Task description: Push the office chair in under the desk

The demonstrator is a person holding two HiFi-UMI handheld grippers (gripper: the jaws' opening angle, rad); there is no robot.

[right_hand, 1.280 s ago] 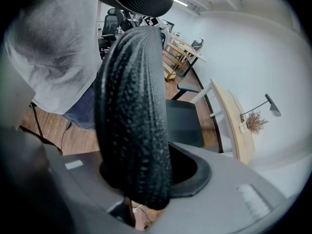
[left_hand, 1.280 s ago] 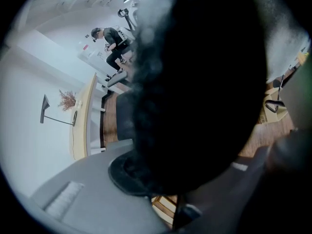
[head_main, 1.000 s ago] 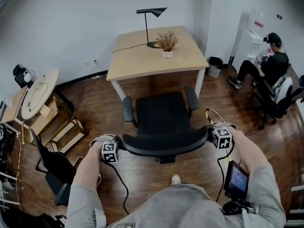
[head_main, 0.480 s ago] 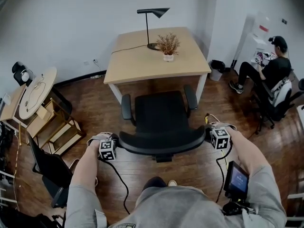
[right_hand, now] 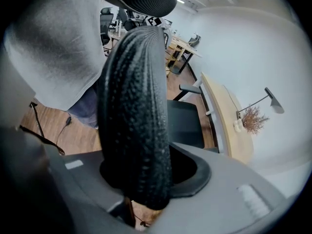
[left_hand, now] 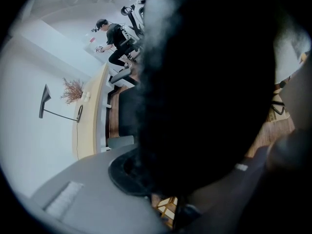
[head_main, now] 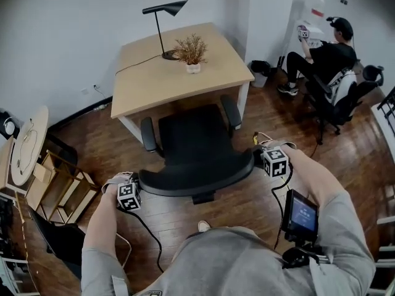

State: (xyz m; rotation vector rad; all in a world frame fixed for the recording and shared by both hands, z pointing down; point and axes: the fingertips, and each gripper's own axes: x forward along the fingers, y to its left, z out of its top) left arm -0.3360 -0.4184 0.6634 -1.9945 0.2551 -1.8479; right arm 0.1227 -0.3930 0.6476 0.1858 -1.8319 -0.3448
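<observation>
The black office chair (head_main: 194,137) faces the light wooden desk (head_main: 166,73), its seat front and armrests close to the desk's near edge. Its curved backrest (head_main: 197,179) lies nearest me. My left gripper (head_main: 133,190) is shut on the backrest's left end, and my right gripper (head_main: 262,159) is shut on its right end. In the left gripper view the backrest (left_hand: 209,82) is a dark blur that fills the space between the jaws of the left gripper (left_hand: 146,179). In the right gripper view the textured backrest edge (right_hand: 136,111) stands clamped in the right gripper (right_hand: 141,179).
A black lamp (head_main: 162,17) and a dried plant in a white pot (head_main: 191,51) stand on the desk. A person (head_main: 327,60) sits at the back right, near a bin (head_main: 260,73). A wooden rack (head_main: 58,184) and another dark chair (head_main: 55,239) are at the left.
The chair has rolled forward toward the desk with both grippers still clamped on its backrest. I have stepped after it, and the head view has swung so that the desk sits further left.
</observation>
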